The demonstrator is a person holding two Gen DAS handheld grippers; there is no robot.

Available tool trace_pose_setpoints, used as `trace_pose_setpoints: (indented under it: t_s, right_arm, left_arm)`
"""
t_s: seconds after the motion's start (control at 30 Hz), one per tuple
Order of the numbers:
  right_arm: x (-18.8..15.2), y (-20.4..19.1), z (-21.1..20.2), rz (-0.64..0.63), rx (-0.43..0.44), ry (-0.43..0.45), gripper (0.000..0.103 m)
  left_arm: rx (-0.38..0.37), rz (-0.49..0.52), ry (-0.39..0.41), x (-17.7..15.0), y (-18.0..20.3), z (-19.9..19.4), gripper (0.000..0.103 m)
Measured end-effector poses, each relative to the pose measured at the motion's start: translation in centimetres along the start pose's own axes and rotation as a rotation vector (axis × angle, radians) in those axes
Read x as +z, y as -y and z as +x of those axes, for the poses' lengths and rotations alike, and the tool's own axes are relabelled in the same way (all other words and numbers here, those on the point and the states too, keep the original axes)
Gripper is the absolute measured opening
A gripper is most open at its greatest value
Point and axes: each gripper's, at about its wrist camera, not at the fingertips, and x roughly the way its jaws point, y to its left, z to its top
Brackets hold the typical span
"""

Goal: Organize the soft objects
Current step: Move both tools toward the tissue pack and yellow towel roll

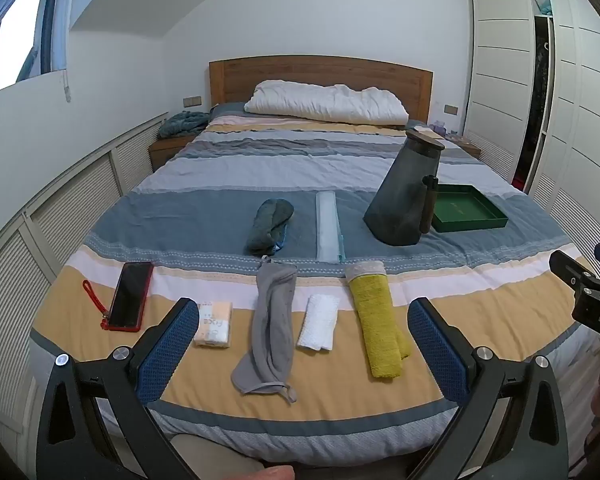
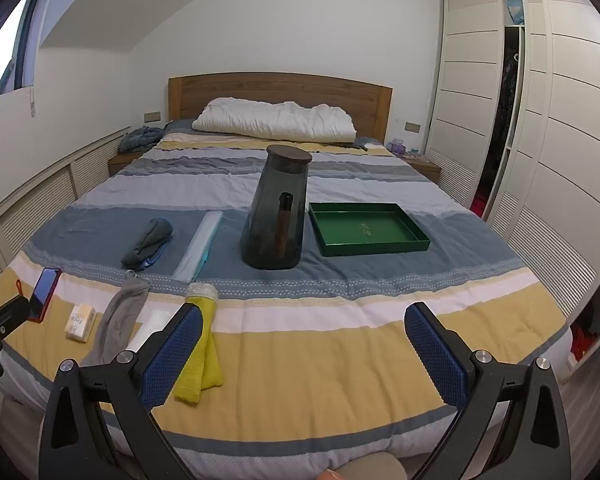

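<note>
On the striped bedspread's near end lie a grey cloth [image 1: 272,328], a small folded white cloth [image 1: 319,322] and a yellow towel [image 1: 378,320] in a row. A dark grey-green cloth [image 1: 269,220] lies farther back. A green tray [image 1: 466,208] sits at the right. My left gripper [image 1: 304,340] is open and empty, hovering above the grey and white cloths. My right gripper [image 2: 304,348] is open and empty over the bed's front edge, right of the yellow towel [image 2: 200,352]; the tray [image 2: 366,228] is beyond it.
A dark smoky pitcher [image 1: 406,196] stands left of the tray. A clear long case [image 1: 328,226], a red phone [image 1: 130,296] and a tissue pack [image 1: 214,324] lie on the bed. A white pillow [image 1: 326,102] is at the headboard. Wardrobe doors [image 2: 540,120] stand at the right.
</note>
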Motion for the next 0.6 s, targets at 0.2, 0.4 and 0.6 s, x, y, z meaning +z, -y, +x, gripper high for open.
trace_pose_setpoints:
  t_s: [0.2,0.4,0.6]
  right_arm:
    - [0.0,0.03,-0.01,0.001,-0.002,-0.001,0.103]
    - [-0.04,-0.14,-0.1,-0.002,-0.002,0.003,0.103]
    - [-0.07,-0.05,0.0,-0.003,-0.002,0.003,0.103]
  left_arm:
    - [0.001,0.001,0.001,0.02,-0.01,0.02,0.102]
    - [0.005,0.0,0.0,-0.05,-0.06,0.03,0.102]
    - [0.003,-0.001,-0.001,-0.18,0.19,-0.04,0.102]
